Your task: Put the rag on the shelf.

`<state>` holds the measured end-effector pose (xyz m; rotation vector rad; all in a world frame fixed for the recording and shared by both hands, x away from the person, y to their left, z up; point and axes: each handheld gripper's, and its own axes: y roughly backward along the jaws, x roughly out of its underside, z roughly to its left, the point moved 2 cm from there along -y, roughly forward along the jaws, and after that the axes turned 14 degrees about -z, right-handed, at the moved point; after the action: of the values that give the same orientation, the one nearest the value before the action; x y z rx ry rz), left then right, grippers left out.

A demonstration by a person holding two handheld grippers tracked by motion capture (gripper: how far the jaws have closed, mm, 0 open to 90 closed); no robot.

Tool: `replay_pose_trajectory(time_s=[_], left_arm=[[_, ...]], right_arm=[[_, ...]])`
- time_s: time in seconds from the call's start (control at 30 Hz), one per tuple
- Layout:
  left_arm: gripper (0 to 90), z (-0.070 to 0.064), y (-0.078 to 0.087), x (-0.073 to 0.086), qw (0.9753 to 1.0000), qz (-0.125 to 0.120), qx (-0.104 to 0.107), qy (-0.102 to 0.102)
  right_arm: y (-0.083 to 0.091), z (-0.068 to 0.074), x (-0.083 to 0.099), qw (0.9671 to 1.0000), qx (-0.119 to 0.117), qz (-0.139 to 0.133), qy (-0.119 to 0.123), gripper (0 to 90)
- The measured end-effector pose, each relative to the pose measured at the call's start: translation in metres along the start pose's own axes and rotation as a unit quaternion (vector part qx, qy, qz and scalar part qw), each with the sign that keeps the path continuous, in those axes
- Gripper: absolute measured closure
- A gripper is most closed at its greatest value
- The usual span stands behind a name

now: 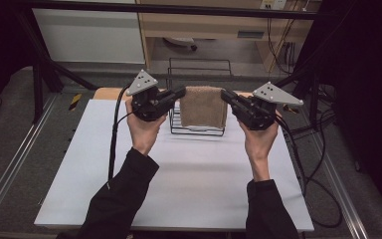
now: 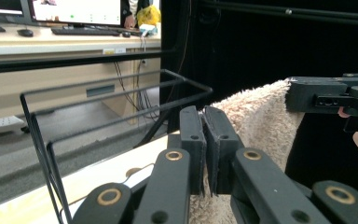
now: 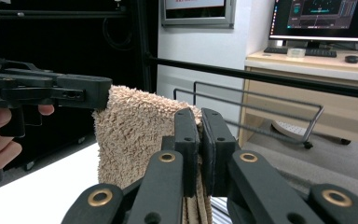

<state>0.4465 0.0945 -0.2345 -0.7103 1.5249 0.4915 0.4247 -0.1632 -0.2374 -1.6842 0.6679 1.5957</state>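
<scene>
left claw (image 1: pixel 183 92) pinched tight on towel's left top corner | towel (image 1: pixel 203 106) hangs over wire rack (image 1: pixel 197 130) at counter's (image 1: pixel 179 169) far edge, stretched flat between both grips | right claw (image 1: pixel 224 95) clamped likewise on right corner, probably keeping it level

A lab or office workroom: black metal framing (image 1: pixel 179 9) surrounds the white table (image 1: pixel 179 184), with desks carrying monitors (image 3: pixel 324 18) and keyboards (image 2: pixel 81 31) beyond.
</scene>
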Motion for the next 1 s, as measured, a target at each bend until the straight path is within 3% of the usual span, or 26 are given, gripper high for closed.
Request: replay_pose_trajectory(time_s=[1.0], left_arm=[[86.1,0.022,-0.02,-0.047,0.9989,-0.042,-0.017,-0.013]], right_arm=[[-0.037,-0.008,-0.043,0.999,0.005,-0.038,0.022,85.9]])
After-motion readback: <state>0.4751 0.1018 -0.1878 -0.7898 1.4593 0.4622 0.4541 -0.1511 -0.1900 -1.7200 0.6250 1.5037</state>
